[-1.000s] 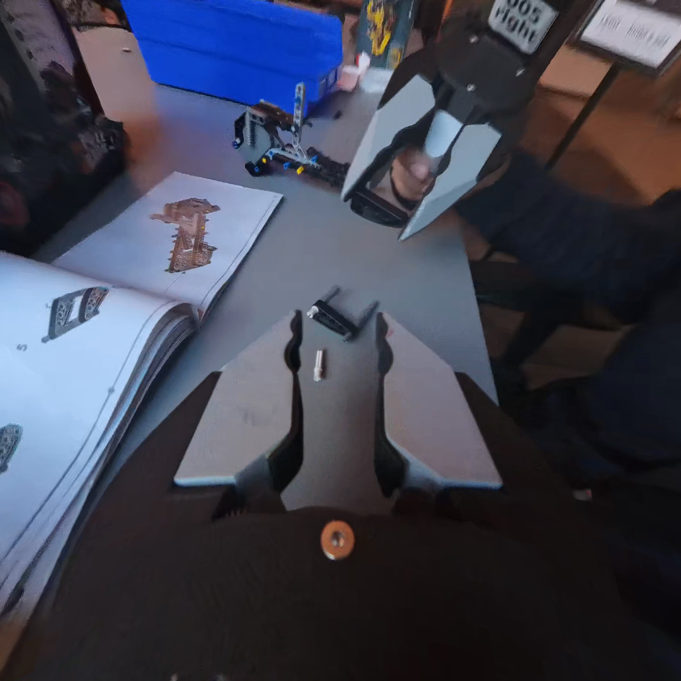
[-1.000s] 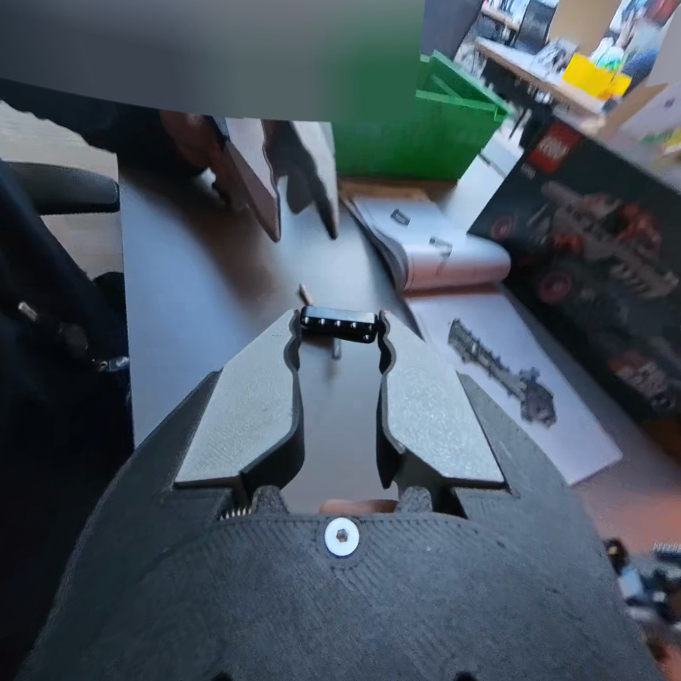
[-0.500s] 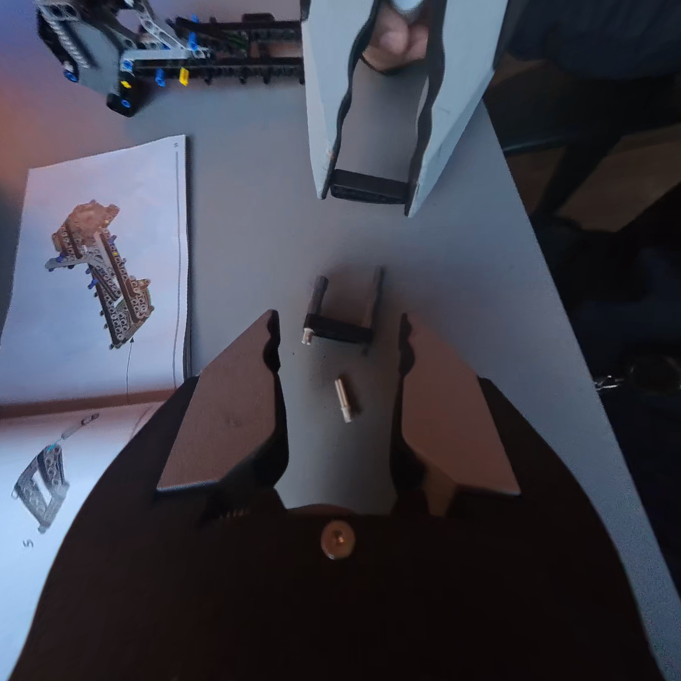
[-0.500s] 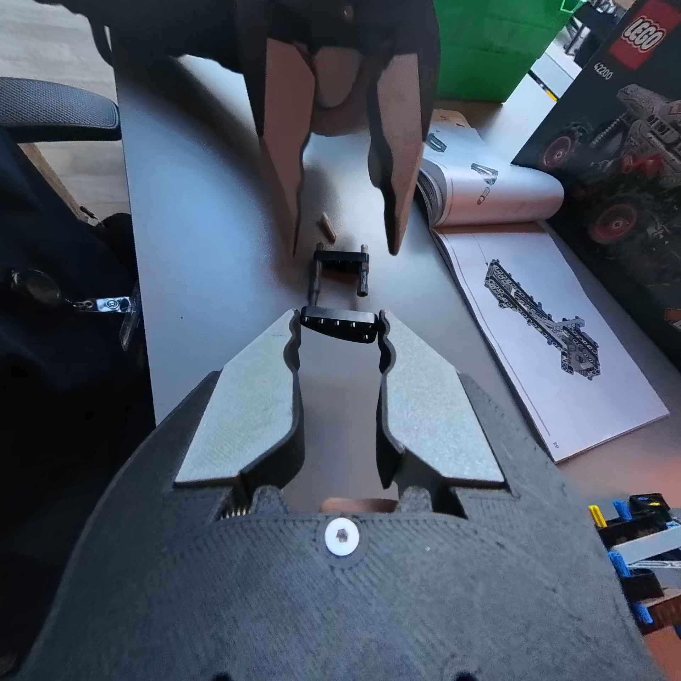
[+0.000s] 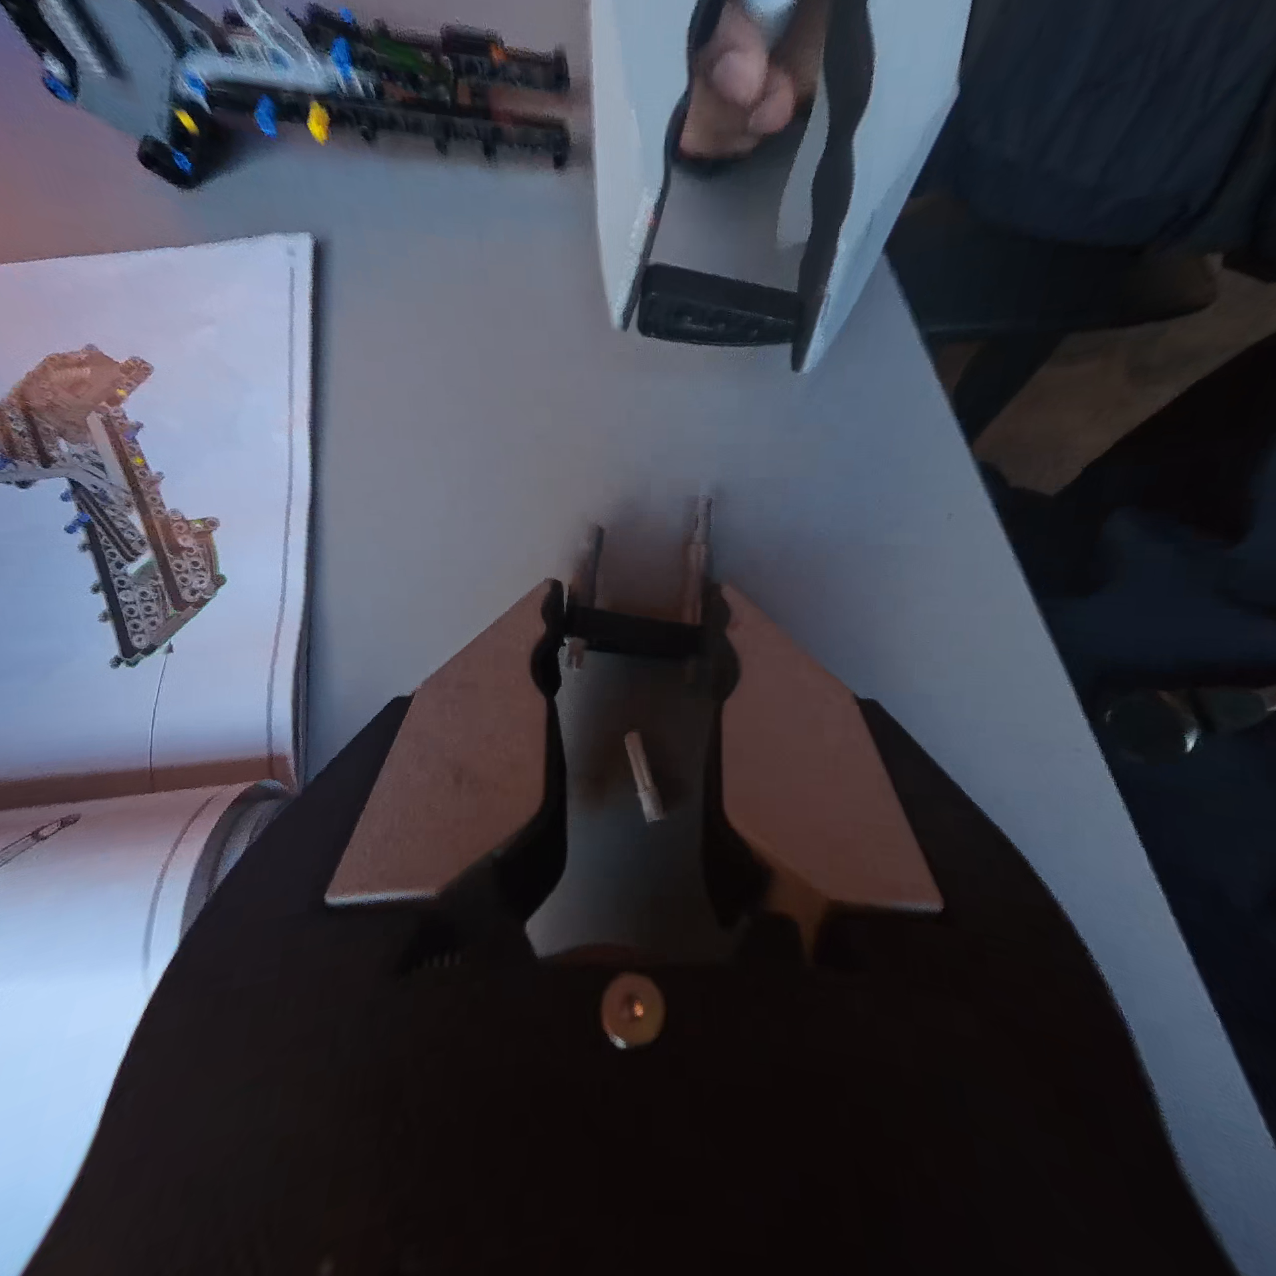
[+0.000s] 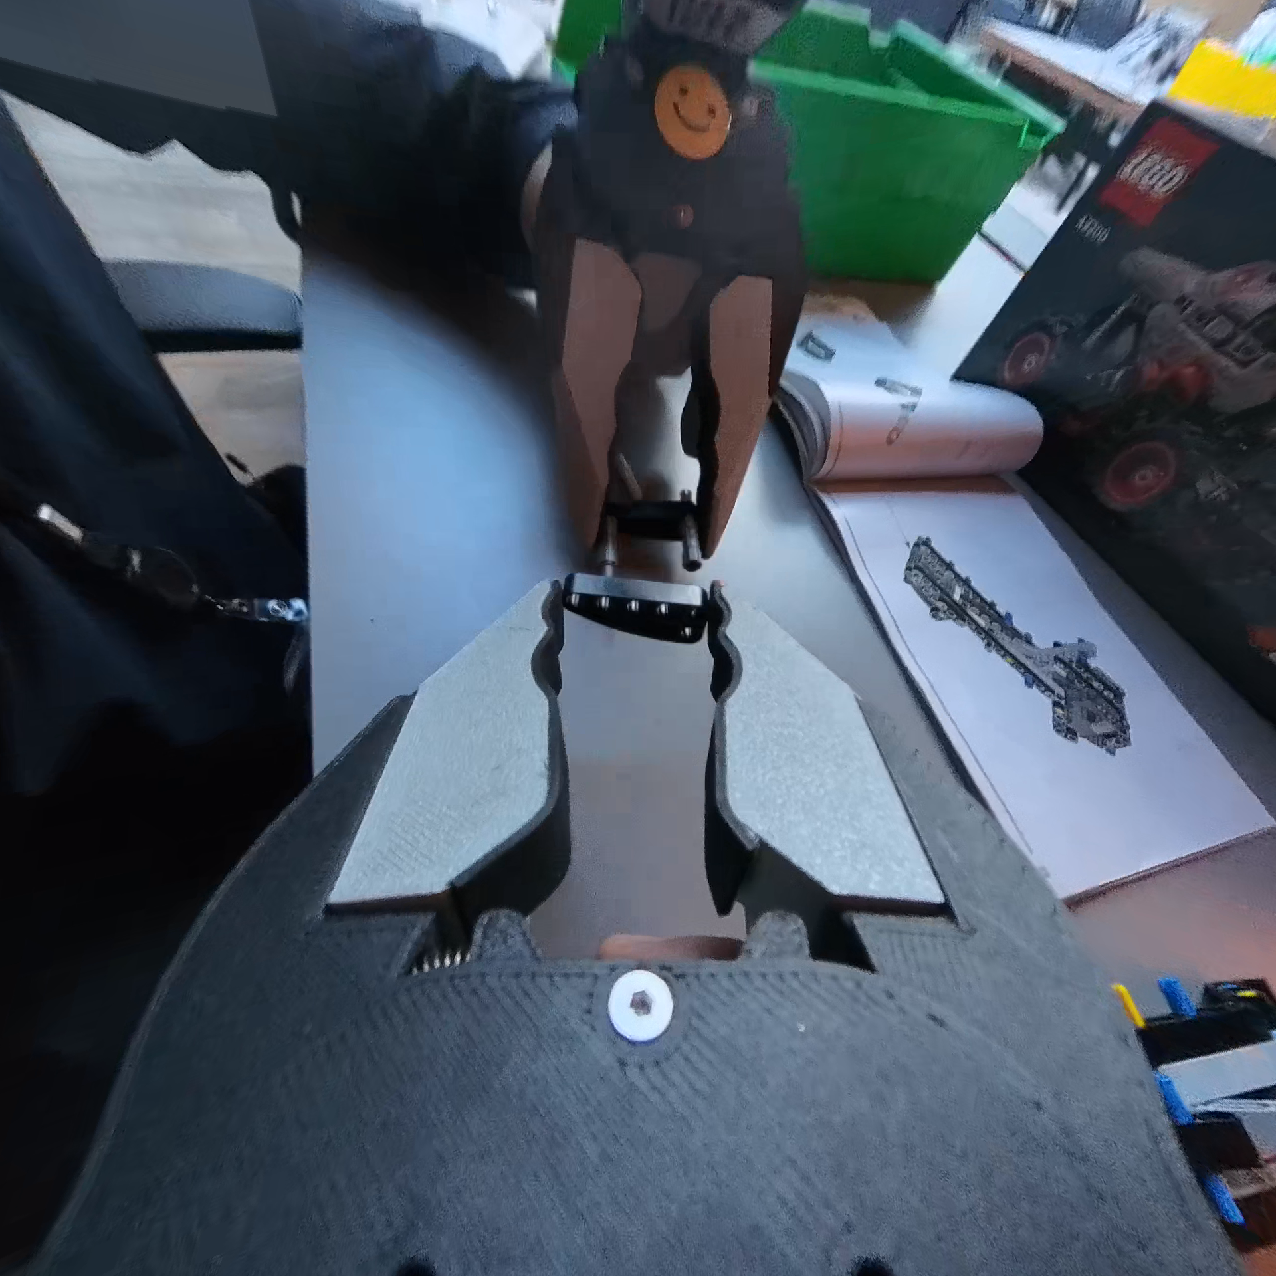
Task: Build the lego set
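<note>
My left gripper (image 5: 635,621) has closed its fingertips on both ends of a small black connector (image 5: 632,632) with two grey pins pointing forward, down on the grey table (image 5: 449,414). A loose pale pin (image 5: 642,787) lies on the table between the left fingers. My right gripper (image 6: 635,611) is shut on a short black beam (image 6: 635,607) with several holes, held just above the table. The beam hovers right in front of the connector (image 6: 652,518) and the left gripper (image 6: 652,532). The right gripper (image 5: 718,338) and its beam (image 5: 718,317) also show in the left wrist view.
An open instruction booklet (image 5: 152,428) lies left of the left gripper, also in the right wrist view (image 6: 1036,690). A partly built model (image 5: 311,103) sits at the far end. The set's box (image 6: 1139,331) and a green bin (image 6: 897,159) stand behind. The table edge (image 5: 1001,552) runs on the right.
My left gripper moved forward over the loose pin and closed its fingers onto the black connector. My right gripper kept its beam and stayed just in front.
</note>
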{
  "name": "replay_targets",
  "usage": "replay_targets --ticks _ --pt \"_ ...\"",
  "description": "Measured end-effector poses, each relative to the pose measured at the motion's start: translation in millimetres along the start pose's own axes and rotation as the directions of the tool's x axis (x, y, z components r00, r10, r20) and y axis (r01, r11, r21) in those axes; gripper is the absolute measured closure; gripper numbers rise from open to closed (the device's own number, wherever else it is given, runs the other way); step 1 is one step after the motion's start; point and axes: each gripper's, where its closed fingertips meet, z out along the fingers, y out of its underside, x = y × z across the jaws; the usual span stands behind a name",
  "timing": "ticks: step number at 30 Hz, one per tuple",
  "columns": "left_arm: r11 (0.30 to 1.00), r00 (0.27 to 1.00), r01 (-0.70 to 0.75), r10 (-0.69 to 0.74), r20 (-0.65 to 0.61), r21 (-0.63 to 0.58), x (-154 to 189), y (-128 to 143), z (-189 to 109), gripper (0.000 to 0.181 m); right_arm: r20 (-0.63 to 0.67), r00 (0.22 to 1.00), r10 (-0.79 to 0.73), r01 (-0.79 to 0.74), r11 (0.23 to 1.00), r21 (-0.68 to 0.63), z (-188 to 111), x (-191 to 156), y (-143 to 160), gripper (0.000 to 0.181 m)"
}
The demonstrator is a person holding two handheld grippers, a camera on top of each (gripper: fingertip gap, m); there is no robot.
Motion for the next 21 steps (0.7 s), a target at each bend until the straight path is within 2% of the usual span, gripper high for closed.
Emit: replay_targets --ticks 1,4,9,12,21 --pt "0.998 1.000 0.002 -0.002 0.005 0.055 1.1 -7.3 -4.4 0.143 0.001 1.000 0.001 -0.001 0.999 0.037 -3.0 -0.1 -4.8 0.142" --pt "0.976 1.000 -0.001 0.000 0.006 0.216 8.5 -27.2 -18.6 0.143 0.000 1.000 0.008 -0.008 0.992 0.126 -8.1 -1.1 -17.4 0.142" --pt "0.941 0.999 -0.013 0.001 0.035 0.337 19.0 -39.5 -32.3 0.143 0.020 1.000 0.010 -0.014 0.975 0.220 -4.1 -7.5 -34.8 0.143" --pt "0.937 0.999 0.002 -0.014 0.032 0.350 24.4 -41.0 -35.1 0.143 0.055 0.998 0.008 -0.022 0.968 0.250 -2.4 -12.1 -40.4 0.143" --pt "0.944 0.999 -0.011 -0.005 0.048 0.330 36.5 -43.1 -40.1 0.143 0.112 0.994 -0.009 -0.015 0.978 0.209 6.5 -17.7 -37.4 0.143"
